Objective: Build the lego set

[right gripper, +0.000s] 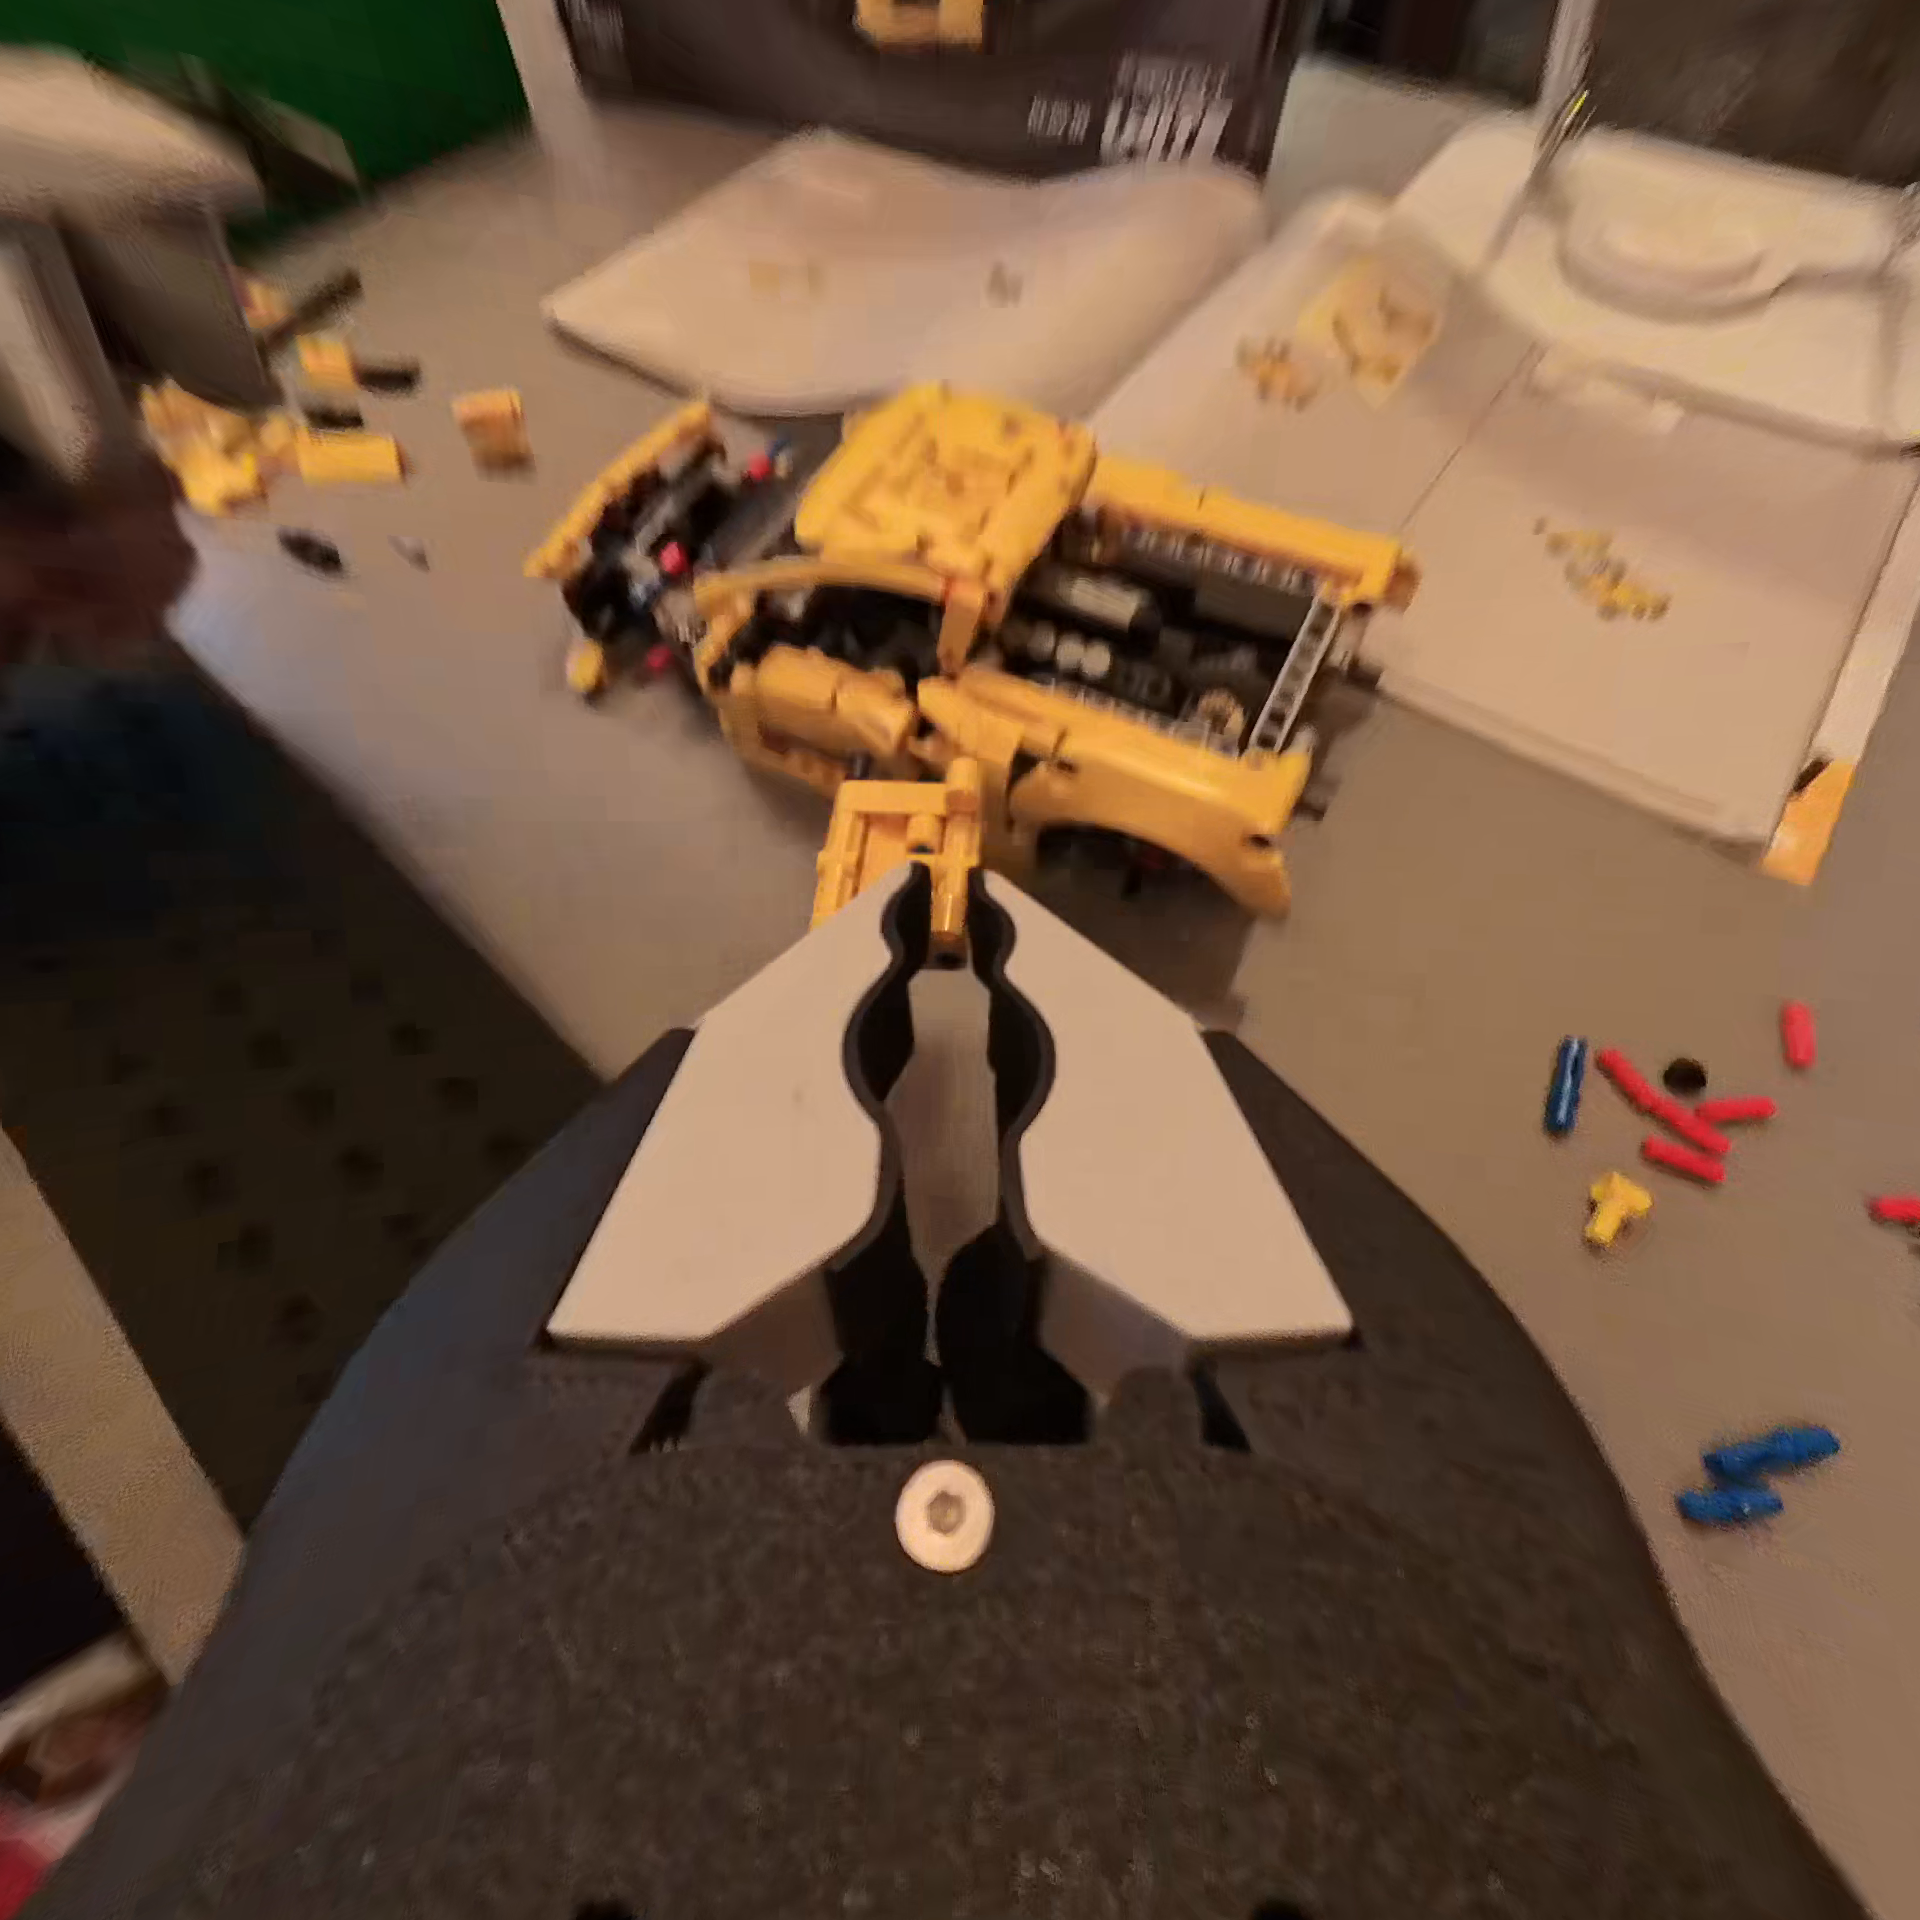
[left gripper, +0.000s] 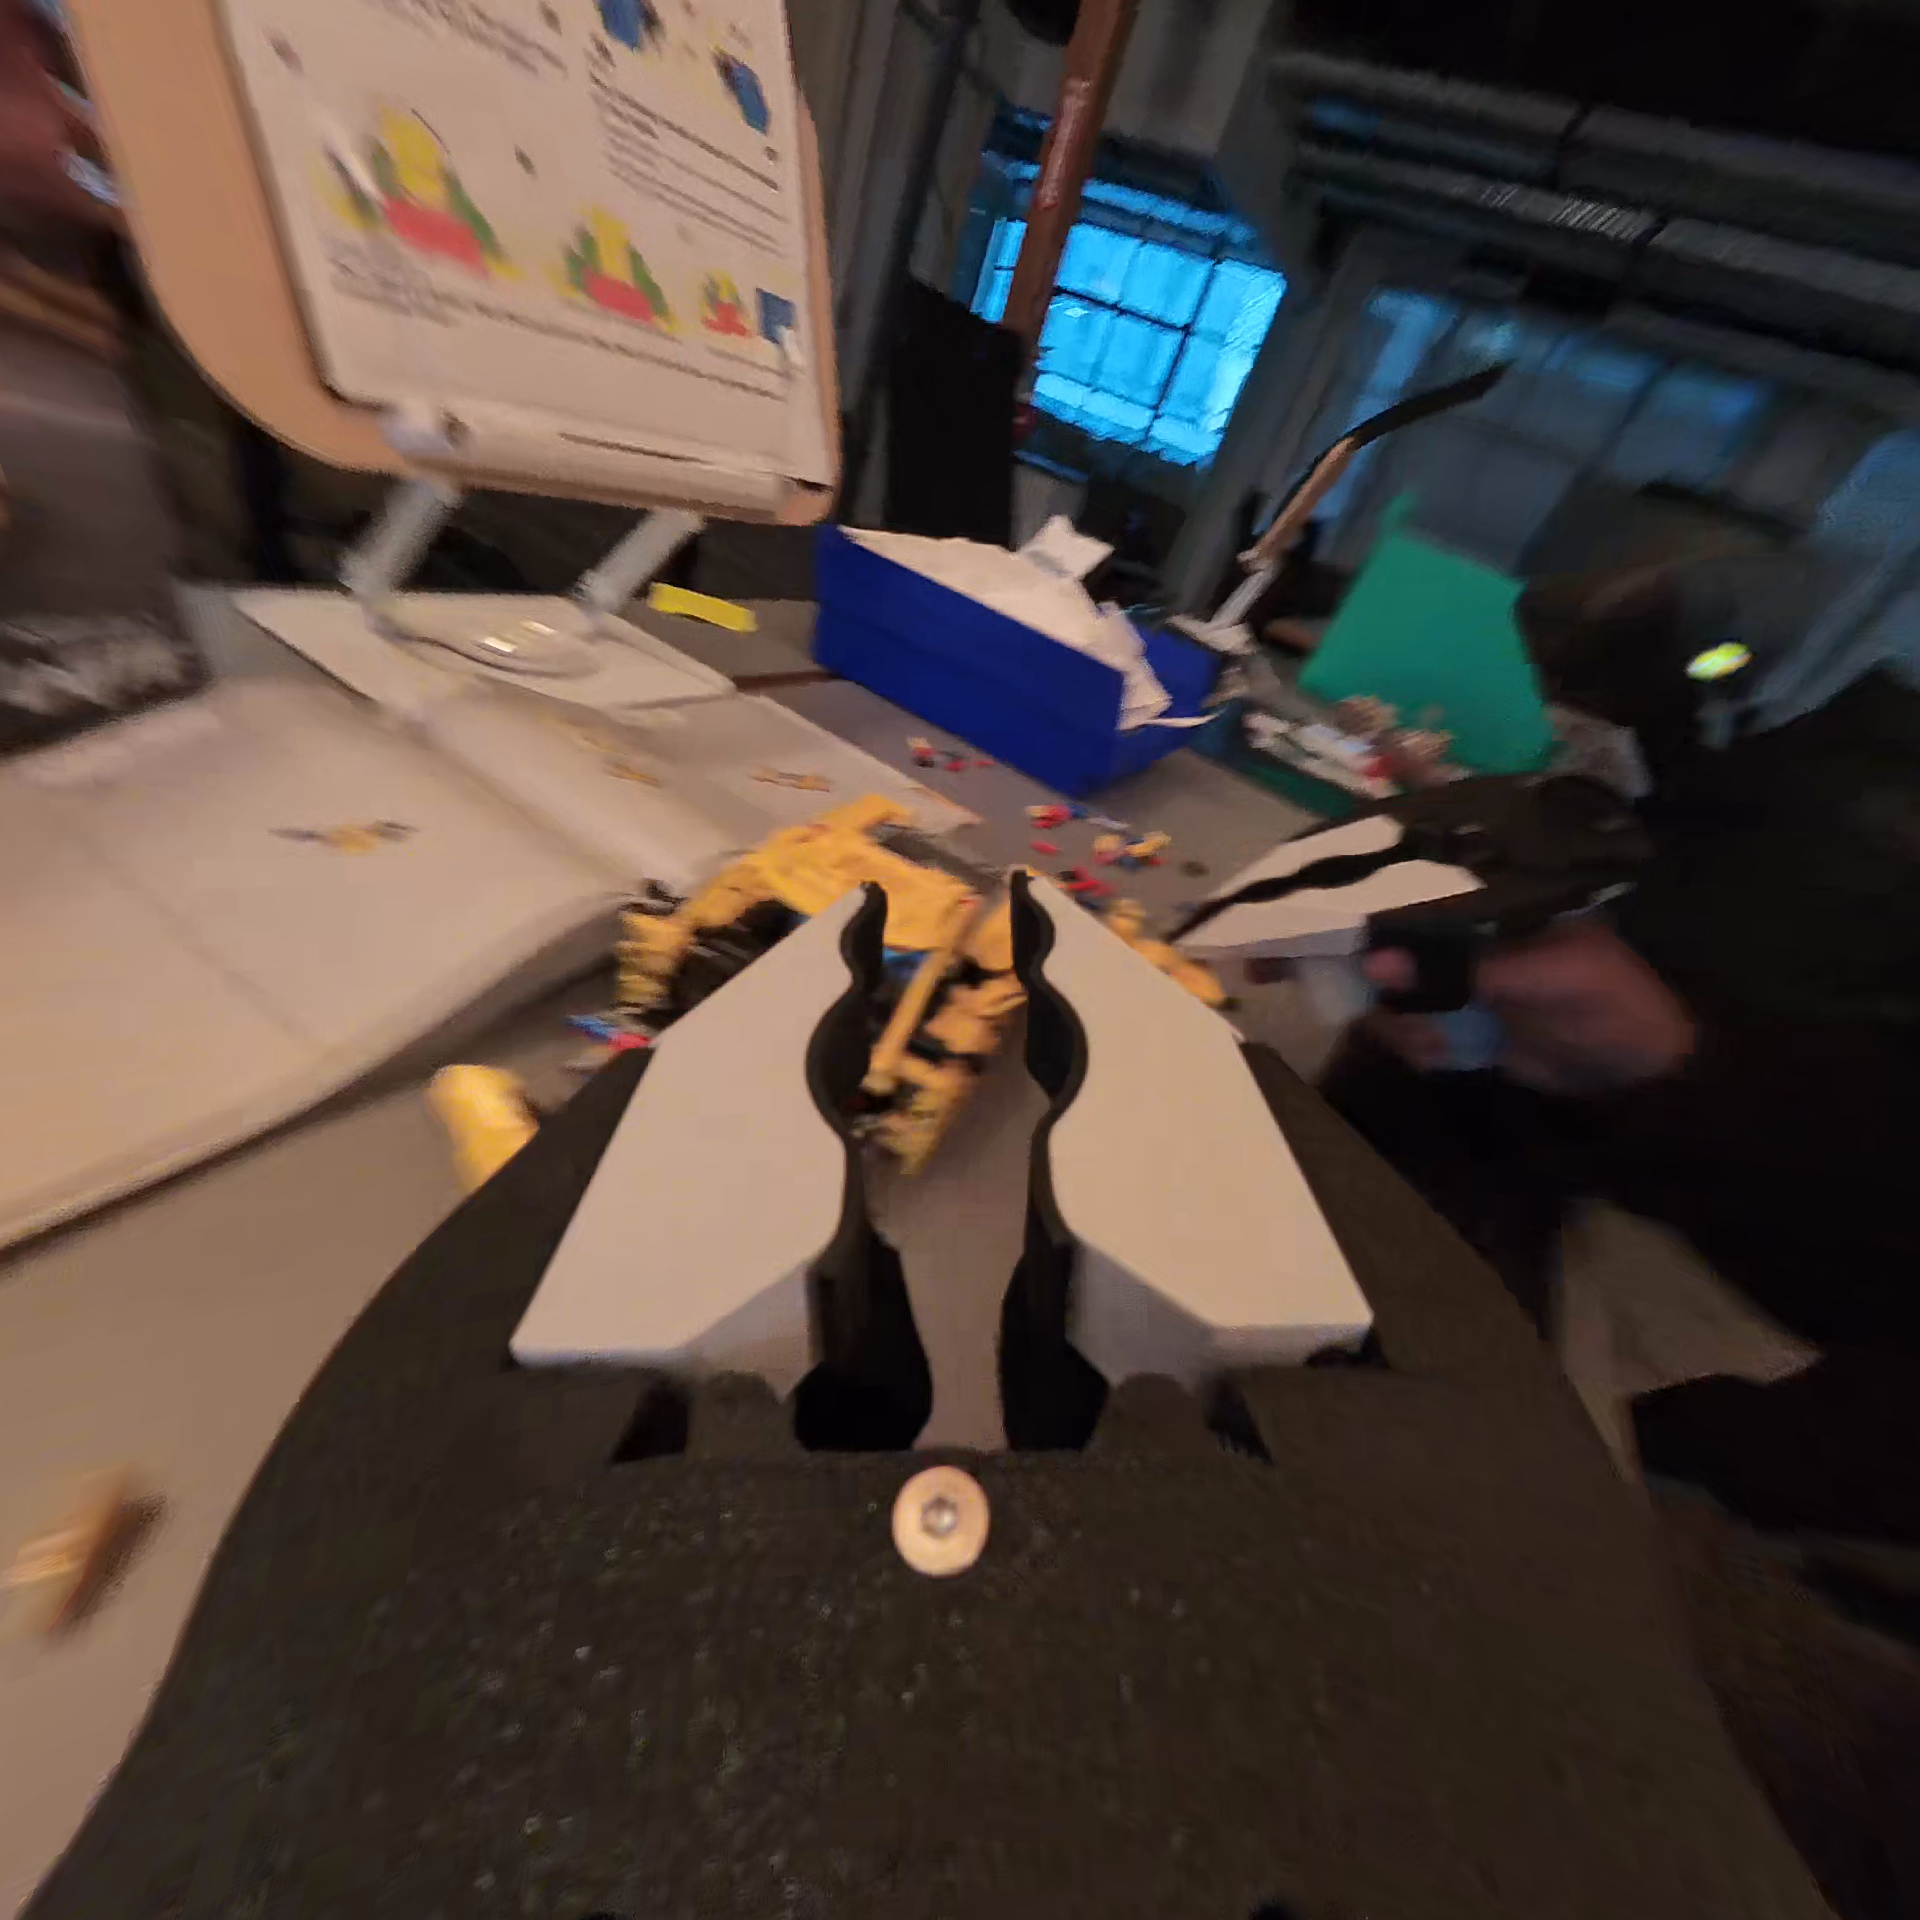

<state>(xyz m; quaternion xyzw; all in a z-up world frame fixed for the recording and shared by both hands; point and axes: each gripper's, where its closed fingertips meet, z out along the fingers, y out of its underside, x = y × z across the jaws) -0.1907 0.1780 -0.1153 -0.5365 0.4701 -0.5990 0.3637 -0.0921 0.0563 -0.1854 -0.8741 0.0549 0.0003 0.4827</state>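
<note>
A partly built yellow and black lego car (right gripper: pixel 987 623) lies on the grey table (right gripper: pixel 436 831). It also shows in the left wrist view (left gripper: pixel 831 883), just beyond my left gripper (left gripper: pixel 940 891), which is open with the model seen through the gap. My right gripper (right gripper: pixel 948 883) is shut on a small yellow lego sub-assembly (right gripper: pixel 894 831) by its thin yellow stem, close to the car's near side. In the left wrist view the right gripper (left gripper: pixel 1299 883) comes in from the right, held by a hand (left gripper: pixel 1558 997).
Open instruction booklets (right gripper: pixel 1558 520) and the set's dark box (right gripper: pixel 935 94) lie behind the car. Loose yellow parts (right gripper: pixel 312 436) sit at the left, red and blue pins (right gripper: pixel 1683 1122) at the right. A blue box of paper (left gripper: pixel 987 665) and a propped instruction sheet (left gripper: pixel 540 229) stand farther back.
</note>
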